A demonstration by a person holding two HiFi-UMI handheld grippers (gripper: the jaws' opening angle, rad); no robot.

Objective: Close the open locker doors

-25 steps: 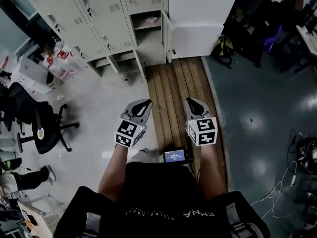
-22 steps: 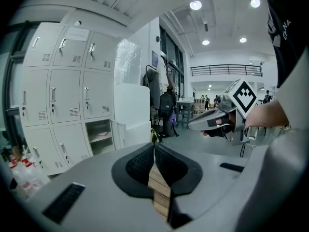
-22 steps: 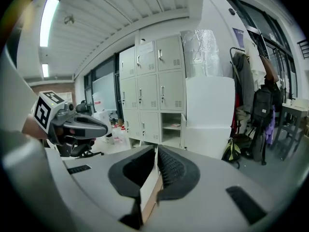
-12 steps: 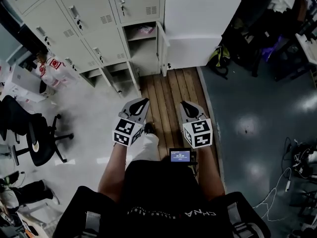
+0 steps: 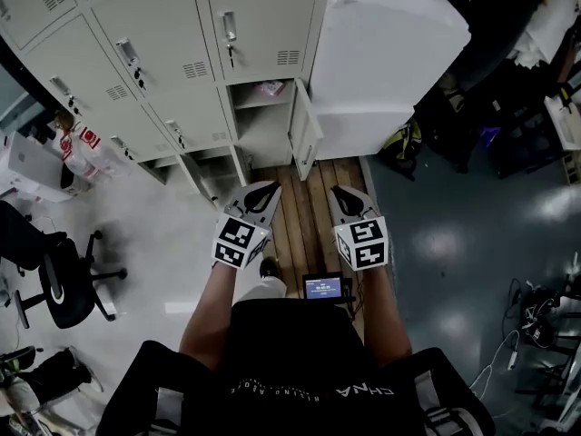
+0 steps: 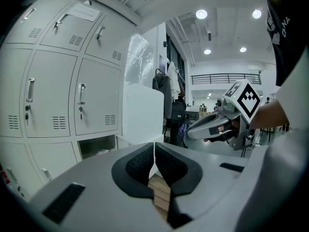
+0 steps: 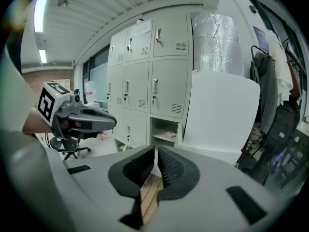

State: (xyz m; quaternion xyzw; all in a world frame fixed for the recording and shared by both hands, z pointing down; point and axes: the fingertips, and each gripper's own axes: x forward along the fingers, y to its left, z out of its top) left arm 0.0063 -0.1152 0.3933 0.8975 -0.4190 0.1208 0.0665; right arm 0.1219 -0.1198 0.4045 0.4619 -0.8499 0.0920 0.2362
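Observation:
A bank of beige lockers (image 5: 172,44) fills the top of the head view. One lower compartment (image 5: 263,125) stands open, its door (image 5: 305,142) swung out to the right, with a pink item on the shelf inside. Further left, low doors (image 5: 213,178) also stand ajar. My left gripper (image 5: 267,190) and right gripper (image 5: 337,193) are held side by side over the wooden planks, short of the lockers, both shut and empty. In the left gripper view the open compartment (image 6: 96,146) lies ahead left of the shut gripper (image 6: 154,159). In the right gripper view it (image 7: 166,129) is straight ahead of the gripper (image 7: 156,162).
A large white panel (image 5: 390,71) stands right of the open door. Wooden planks (image 5: 304,221) cover the floor underfoot. A black office chair (image 5: 64,280) and red-and-white bags (image 5: 82,143) are at the left. A backpack (image 5: 404,143) and cables (image 5: 536,307) lie at the right.
The person has walked toward the lockers, which now look larger and nearer. Both grippers stayed shut and side by side.

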